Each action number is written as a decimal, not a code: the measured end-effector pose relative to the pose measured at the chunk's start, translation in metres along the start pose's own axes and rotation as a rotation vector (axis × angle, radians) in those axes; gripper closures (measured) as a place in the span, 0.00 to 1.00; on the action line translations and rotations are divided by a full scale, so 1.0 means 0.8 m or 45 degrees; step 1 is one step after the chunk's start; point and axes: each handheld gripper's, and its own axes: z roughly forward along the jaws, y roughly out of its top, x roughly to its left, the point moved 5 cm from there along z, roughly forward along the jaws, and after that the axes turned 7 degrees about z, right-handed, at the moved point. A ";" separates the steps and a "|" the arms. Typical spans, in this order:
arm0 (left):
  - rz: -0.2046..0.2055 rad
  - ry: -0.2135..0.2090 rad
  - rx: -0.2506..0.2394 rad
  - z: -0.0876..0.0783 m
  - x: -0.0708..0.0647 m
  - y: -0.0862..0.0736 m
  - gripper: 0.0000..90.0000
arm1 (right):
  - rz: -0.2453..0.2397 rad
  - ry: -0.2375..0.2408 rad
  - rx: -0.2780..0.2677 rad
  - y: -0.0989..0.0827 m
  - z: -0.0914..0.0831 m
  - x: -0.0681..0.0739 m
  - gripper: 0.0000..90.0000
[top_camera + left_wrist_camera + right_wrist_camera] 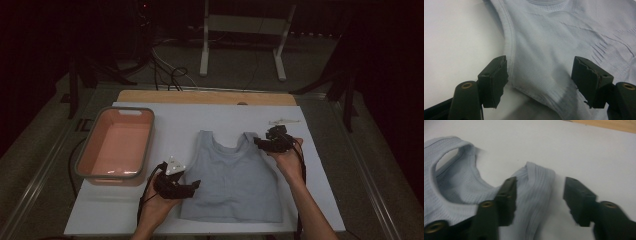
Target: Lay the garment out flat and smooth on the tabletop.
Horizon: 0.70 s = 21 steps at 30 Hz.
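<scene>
A pale blue sleeveless top (235,180) lies flat on the white board (170,122), neck toward the far side. My left gripper (193,184) rests at the top's left side, just below the armhole. Its jaws stand wide apart in the left gripper view (540,80), and the ribbed armhole hem (509,42) and the cloth run between them untouched. My right gripper (259,142) hovers over the right shoulder strap (539,182). In the right gripper view (539,195) its jaws stand apart and the strap lies loose on the board below them.
A pink bin (149,145) with a grey rim stands on the board's left part. A small white object (284,121) lies near the far right corner. A wooden table edge (205,96) runs behind the board. Cables and a white frame stand on the floor beyond.
</scene>
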 end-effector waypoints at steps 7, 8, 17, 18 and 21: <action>0.000 0.020 -0.027 -0.006 0.002 0.002 0.31 | 0.057 0.043 -0.002 -0.010 -0.022 0.000 0.28; -0.003 0.021 -0.031 -0.007 0.002 0.002 0.30 | 0.065 0.048 -0.003 -0.011 -0.024 0.001 0.25; -0.029 0.050 -0.074 -0.012 0.006 0.004 0.18 | 0.029 0.056 -0.044 -0.028 -0.040 0.015 0.14; -0.031 0.057 -0.079 -0.012 0.007 0.004 0.16 | 0.031 0.051 -0.058 -0.031 -0.042 0.016 0.14; -0.050 0.070 -0.092 -0.014 0.009 0.005 0.09 | 0.042 0.063 -0.102 -0.039 -0.052 0.020 0.14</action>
